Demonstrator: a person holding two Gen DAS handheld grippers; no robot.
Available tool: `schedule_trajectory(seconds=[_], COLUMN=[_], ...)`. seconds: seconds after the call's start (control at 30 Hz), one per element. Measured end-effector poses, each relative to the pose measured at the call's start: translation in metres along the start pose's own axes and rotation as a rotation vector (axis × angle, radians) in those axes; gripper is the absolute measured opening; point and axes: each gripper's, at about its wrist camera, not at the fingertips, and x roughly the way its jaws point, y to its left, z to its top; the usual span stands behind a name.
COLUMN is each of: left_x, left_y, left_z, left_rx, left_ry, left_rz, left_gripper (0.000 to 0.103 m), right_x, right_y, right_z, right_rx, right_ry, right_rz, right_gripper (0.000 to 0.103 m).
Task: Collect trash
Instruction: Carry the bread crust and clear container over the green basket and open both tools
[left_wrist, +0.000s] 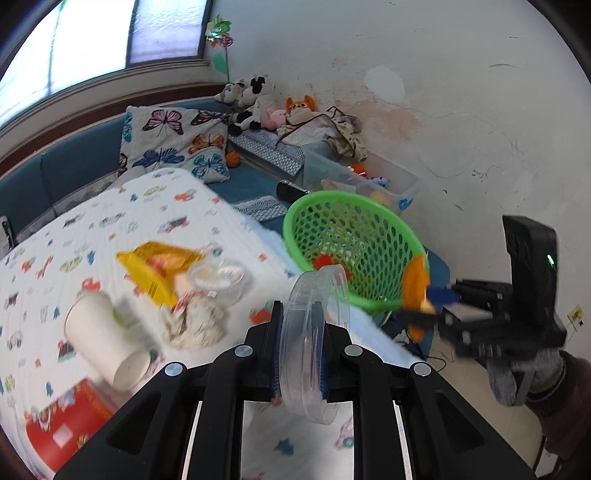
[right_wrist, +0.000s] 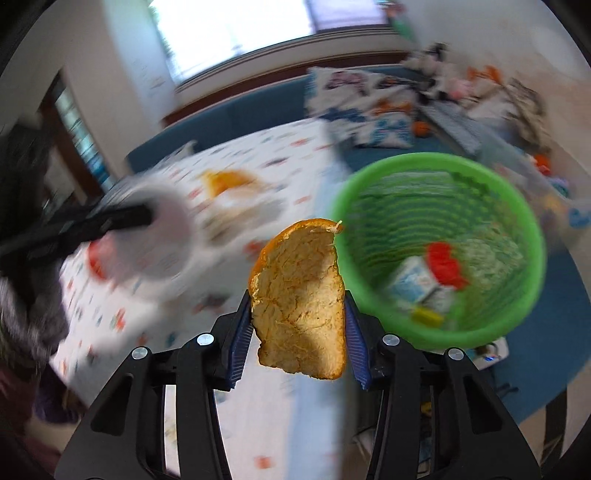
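Observation:
My left gripper (left_wrist: 298, 343) is shut on a clear round plastic lid (left_wrist: 314, 339), held on edge above the table's right side. My right gripper (right_wrist: 299, 321) is shut on a piece of orange peel (right_wrist: 301, 299); it shows in the left wrist view (left_wrist: 430, 301) with the peel (left_wrist: 415, 291) at the near rim of the green mesh basket (left_wrist: 354, 229). The basket (right_wrist: 443, 206) holds a red scrap (right_wrist: 445, 264) and a small carton (right_wrist: 417, 284). On the table lie a yellow snack bag (left_wrist: 159, 267), a clear cup (left_wrist: 218, 277), crumpled paper (left_wrist: 195, 321) and a white paper cup (left_wrist: 107, 343).
The table has a white cartoon-print cloth (left_wrist: 110, 229). A red box (left_wrist: 70, 421) sits at its near left corner. Behind are a blue sofa (left_wrist: 77, 162), a butterfly pillow (left_wrist: 173, 142), plush toys (left_wrist: 258, 103) and a clear storage bin (left_wrist: 362, 181).

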Motion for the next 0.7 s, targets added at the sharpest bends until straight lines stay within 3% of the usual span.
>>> schedule_trajectory(seconds=[0.3,0.4,0.47,0.7], left_x=[0.027,0.04,0.048,0.083], left_y=[-0.022,-0.027,-0.031,-0.046], left_z=[0.039,0.052,0.058,0.079], left_rx=[0.03,0.035,0.038,0.051], left_ry=[0.006,0.014,0.02,0.055], left_rz=[-0.013,-0.019,-0.024,-0.037], left_gripper=[0.015,0.015,0.015,0.015], right_x=[0.017,0.027,0.027,0.015], right_y=[-0.086,-0.107,-0.116,-0.121], right_z=[0.032,0.035,0.035,0.029], right_rx=[0.151,0.199,0.218,0.202], right_ry=[-0.022,-0.02,-0.032,-0.053], right_rz=[-0.151,-0.15,-0.165,-0.184], right_gripper=[0.049,0.06,0.071,0.072])
